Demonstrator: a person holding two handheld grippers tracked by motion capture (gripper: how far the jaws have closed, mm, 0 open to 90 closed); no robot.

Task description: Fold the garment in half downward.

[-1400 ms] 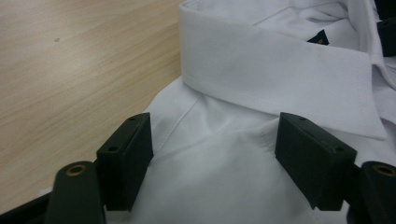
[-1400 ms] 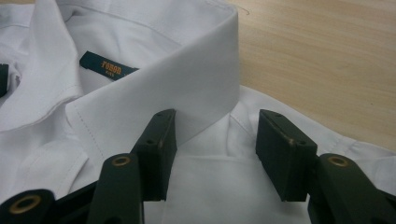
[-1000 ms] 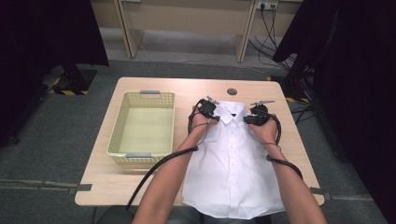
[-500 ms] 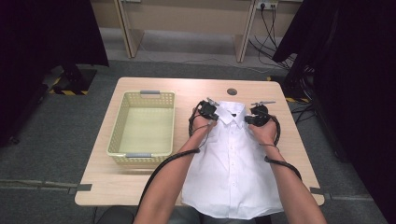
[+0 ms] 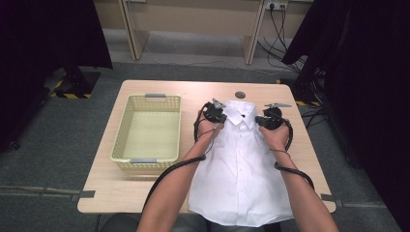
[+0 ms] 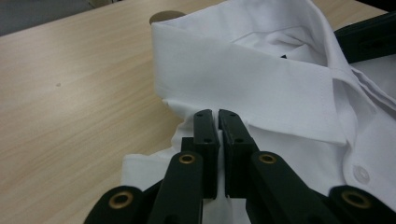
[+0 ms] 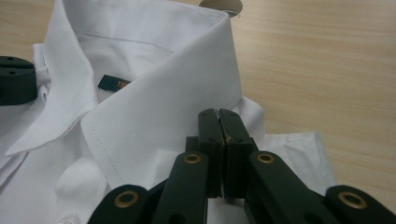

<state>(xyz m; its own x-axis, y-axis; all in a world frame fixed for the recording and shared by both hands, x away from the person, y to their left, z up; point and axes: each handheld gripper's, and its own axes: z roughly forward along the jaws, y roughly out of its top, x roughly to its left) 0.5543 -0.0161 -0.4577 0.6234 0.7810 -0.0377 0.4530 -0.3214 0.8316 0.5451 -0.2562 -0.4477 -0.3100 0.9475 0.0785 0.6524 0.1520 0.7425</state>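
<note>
A white buttoned shirt lies flat on the wooden table, collar at the far end and hem hanging over the near edge. My left gripper sits at the shirt's left shoulder just beside the collar. In the left gripper view its jaws are pressed together on the shoulder fabric under the collar flap. My right gripper sits at the other shoulder. Its jaws are shut on the cloth below the collar there.
A pale yellow plastic basket with nothing in it stands on the left half of the table. A small round dark disc lies beyond the collar. Dark curtains and cables surround the table.
Both grippers have kept their places at the shirt's shoulders; the shirt and basket lie as before.
</note>
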